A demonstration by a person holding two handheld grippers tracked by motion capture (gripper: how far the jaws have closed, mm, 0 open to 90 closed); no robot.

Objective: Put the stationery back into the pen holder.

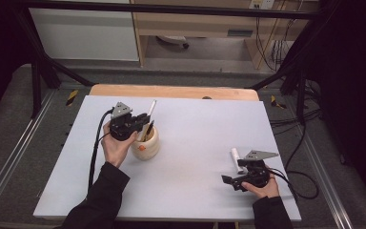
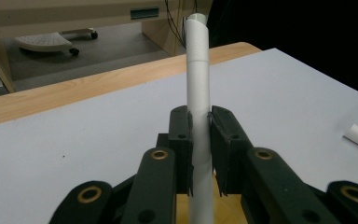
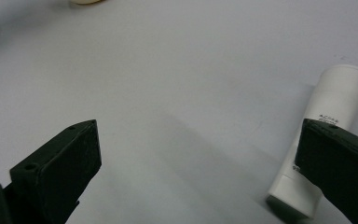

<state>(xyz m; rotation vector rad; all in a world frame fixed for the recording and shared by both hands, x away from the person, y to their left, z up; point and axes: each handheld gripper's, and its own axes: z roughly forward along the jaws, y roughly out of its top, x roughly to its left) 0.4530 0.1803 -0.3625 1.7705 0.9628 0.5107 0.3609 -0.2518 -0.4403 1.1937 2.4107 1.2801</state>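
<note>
Your left gripper (image 2: 199, 140) was clamped on the white pen (image 2: 198, 84), which stood nearly upright over the cream holder (image 1: 146, 145) near the table's (image 1: 190, 124) left side. Your right gripper (image 3: 196, 158) rested with jaws wide apart beside a white tube (image 3: 324, 140); its small print was too blurred to read. A dark pen (image 1: 149, 130) leaned in the holder.

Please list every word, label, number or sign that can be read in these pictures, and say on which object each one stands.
No text can be read with certainty.
White tube lying on the table: one short line of small dark print, too blurred to read.
White tube held in the left hand-held gripper: no print visible.
Cream holder: a small orange mark, too small to tell.
</note>
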